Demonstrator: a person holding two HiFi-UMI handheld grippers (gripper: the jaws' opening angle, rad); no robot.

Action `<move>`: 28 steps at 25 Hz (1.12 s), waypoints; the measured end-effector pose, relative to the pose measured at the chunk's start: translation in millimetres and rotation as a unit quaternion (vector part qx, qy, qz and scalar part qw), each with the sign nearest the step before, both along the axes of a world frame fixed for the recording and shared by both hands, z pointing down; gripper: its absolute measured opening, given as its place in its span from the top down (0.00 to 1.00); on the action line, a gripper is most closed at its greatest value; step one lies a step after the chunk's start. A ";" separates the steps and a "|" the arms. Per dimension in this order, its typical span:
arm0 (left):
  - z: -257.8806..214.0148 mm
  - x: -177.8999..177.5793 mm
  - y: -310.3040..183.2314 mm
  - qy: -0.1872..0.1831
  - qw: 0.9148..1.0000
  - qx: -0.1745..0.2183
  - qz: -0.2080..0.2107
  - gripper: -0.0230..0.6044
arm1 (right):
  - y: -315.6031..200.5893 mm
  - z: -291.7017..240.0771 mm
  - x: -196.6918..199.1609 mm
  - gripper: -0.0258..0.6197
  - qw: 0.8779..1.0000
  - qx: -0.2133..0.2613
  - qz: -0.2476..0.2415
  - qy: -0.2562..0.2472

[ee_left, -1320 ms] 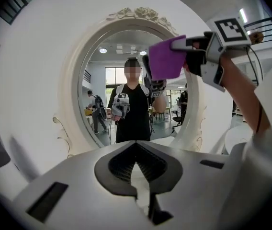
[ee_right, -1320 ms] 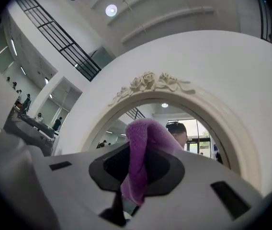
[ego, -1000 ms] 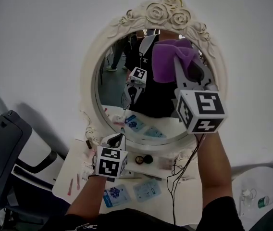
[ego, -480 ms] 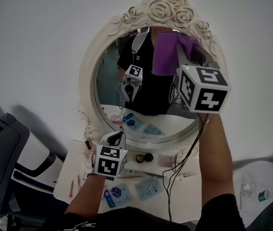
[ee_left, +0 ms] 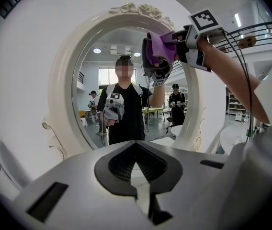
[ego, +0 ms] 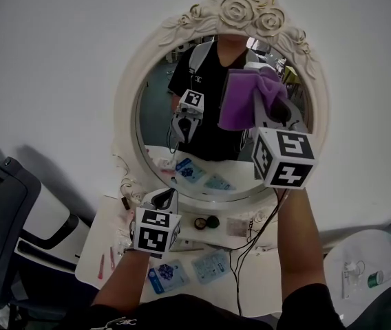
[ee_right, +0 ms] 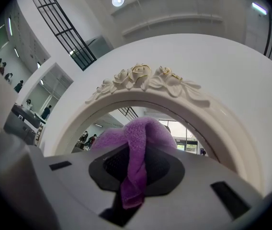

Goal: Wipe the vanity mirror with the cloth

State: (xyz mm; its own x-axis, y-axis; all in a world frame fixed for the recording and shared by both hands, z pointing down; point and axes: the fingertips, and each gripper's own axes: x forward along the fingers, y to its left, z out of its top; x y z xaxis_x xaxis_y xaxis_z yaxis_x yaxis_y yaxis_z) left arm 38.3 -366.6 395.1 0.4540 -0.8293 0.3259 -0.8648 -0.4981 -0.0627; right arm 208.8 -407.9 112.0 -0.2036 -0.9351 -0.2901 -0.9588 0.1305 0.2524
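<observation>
Both handheld units are the same build: left gripper (ee_left: 135, 170) and right gripper (ee_right: 137, 169) have pale grey moulded shells, black ribbed jaw pads and a dark rectangular slot on either side. Each carries a white cube (ego: 157, 231) with black square markers on its faces. Thin black cable (ego: 233, 273) trails off the right unit. Person wears a black short-sleeved top (ego: 307, 305)

Oval vanity mirror (ego: 125, 108), cream frame with carved roses on top, is stood upright at the back of the counter (ego: 102, 236). Purple cloth (ego: 242, 100), bunched, is held against the upper right glass, pinched in the right tool (ee_right: 135, 176).
</observation>
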 end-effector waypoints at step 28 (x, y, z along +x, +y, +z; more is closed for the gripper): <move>18.5 -17.2 9.3 -0.006 1.000 -0.013 -0.019 0.97 | -11.0 303.2 -7.2 0.87 0.981 -0.191 0.014 -0.014</move>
State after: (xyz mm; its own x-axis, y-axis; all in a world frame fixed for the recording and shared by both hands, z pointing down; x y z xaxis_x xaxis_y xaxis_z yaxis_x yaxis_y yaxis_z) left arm 21.1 -357.3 413.6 0.4186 -0.8364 0.3539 -0.8821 -0.4672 -0.0609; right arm 201.6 -418.9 415.1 -0.1736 -0.9818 0.0764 -0.9693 0.1841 0.1629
